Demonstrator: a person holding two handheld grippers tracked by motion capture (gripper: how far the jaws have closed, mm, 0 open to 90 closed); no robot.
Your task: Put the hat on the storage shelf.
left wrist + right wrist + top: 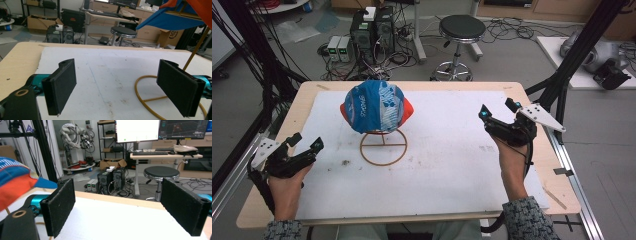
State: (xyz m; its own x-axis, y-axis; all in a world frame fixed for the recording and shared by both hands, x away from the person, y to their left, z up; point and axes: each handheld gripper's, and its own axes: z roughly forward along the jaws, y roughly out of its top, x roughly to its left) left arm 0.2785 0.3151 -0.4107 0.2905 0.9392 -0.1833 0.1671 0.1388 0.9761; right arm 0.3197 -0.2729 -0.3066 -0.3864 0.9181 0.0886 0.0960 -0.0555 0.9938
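Cap (377, 106) on wire stand (383, 145), brim pointing right, both grippers' jaws apart, empty.

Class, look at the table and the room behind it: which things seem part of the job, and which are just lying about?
Likely the job:
blue and orange cap
wire stand under it
left gripper
right gripper

Just lying about:
black stool
computer towers
floor cables
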